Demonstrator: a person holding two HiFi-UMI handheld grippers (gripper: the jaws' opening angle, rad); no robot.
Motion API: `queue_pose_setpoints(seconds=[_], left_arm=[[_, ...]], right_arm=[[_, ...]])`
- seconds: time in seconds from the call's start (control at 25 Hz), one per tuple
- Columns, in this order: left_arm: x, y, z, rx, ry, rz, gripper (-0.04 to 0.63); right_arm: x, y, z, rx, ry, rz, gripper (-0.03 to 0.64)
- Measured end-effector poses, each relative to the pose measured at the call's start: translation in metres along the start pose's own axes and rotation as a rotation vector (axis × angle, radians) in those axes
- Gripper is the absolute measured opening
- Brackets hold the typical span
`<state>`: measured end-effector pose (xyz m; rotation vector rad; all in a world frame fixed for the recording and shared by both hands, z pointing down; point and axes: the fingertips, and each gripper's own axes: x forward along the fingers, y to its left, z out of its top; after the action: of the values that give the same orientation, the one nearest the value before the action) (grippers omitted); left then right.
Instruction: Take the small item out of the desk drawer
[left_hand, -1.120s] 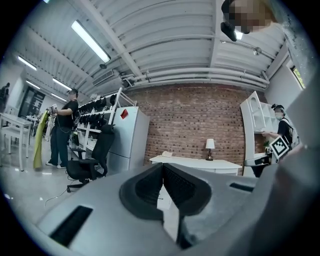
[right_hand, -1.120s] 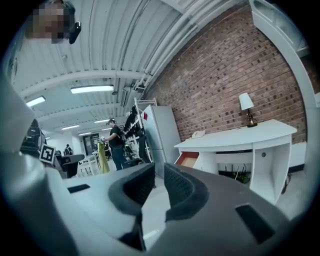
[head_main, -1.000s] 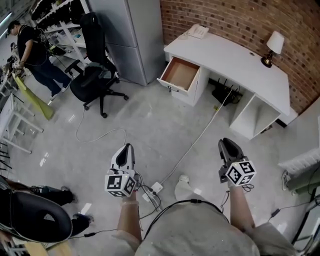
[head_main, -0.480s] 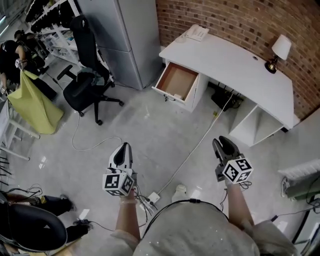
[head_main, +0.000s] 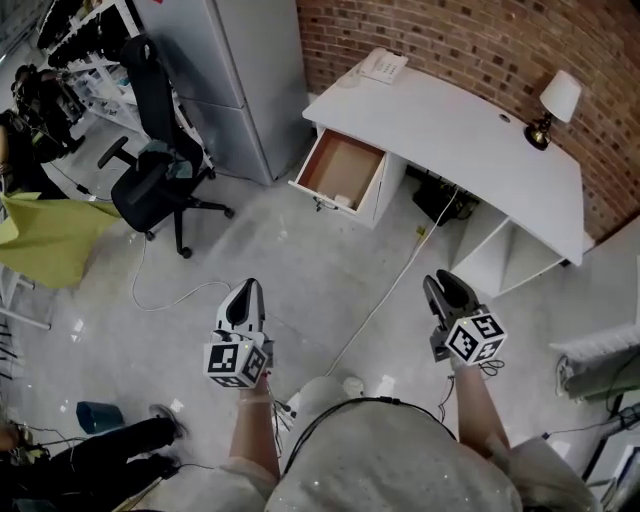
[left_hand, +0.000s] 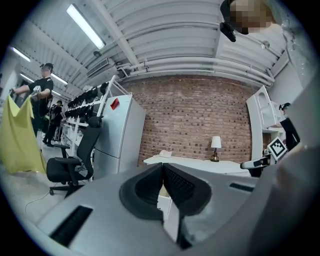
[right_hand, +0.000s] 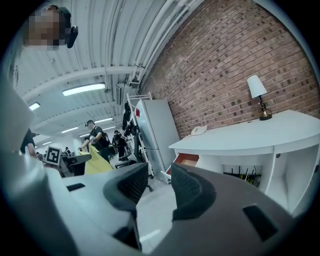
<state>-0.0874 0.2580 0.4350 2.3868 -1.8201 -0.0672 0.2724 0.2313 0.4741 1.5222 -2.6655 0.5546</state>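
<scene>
The white desk (head_main: 450, 120) stands against the brick wall, and its top left drawer (head_main: 340, 168) is pulled open. The drawer shows a brown bottom; I cannot make out a small item in it. Both grippers hang over the floor, well short of the desk. My left gripper (head_main: 246, 290) points at the desk with its jaws shut and nothing in them (left_hand: 161, 167). My right gripper (head_main: 440, 285) is open; its jaws have just been opening, and nothing is between them (right_hand: 160, 172). The drawer (right_hand: 186, 160) shows beyond the right jaws.
A black office chair (head_main: 150, 180) and a tall grey cabinet (head_main: 240, 70) stand left of the desk. A lamp (head_main: 555, 100) and a telephone (head_main: 383, 65) sit on the desktop. A cable (head_main: 385, 300) runs across the floor. A yellow cloth (head_main: 40, 240) hangs at far left.
Both grippers have travelled toward the desk, and the open drawer now sits closer in the head view. The right jaws stand wider apart than before.
</scene>
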Motion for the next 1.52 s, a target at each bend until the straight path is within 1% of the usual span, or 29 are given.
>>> queue_pose_setpoints(seconds=[0.2, 0.36, 0.64, 0.92, 1.08, 1.32, 1.52], left_arm=[[0.011, -0.002, -0.007, -0.008, 0.019, -0.008, 0.005], [0.021, -0.001, -0.003, -0.004, 0.016, -0.019, 0.005], [0.048, 0.004, -0.012, 0.002, 0.035, -0.041, 0.005], [0.1, 0.03, -0.011, 0.004, 0.052, -0.056, 0.005], [0.134, 0.043, -0.015, 0.011, 0.072, -0.088, 0.005], [0.173, 0.072, -0.022, 0.008, 0.121, -0.106, 0.005], [0.208, 0.096, -0.026, -0.007, 0.142, -0.114, 0.005]], right_arm=[[0.003, -0.005, 0.002, -0.003, 0.011, -0.002, 0.155], [0.004, -0.011, 0.004, 0.006, 0.005, -0.017, 0.156], [0.029, -0.018, -0.003, 0.016, 0.025, -0.015, 0.164], [0.079, -0.026, 0.005, 0.016, 0.045, -0.012, 0.17], [0.118, -0.031, 0.006, 0.026, 0.056, -0.003, 0.173], [0.179, -0.03, -0.004, 0.051, 0.12, 0.014, 0.178], [0.224, -0.033, -0.007, 0.059, 0.159, 0.022, 0.179]])
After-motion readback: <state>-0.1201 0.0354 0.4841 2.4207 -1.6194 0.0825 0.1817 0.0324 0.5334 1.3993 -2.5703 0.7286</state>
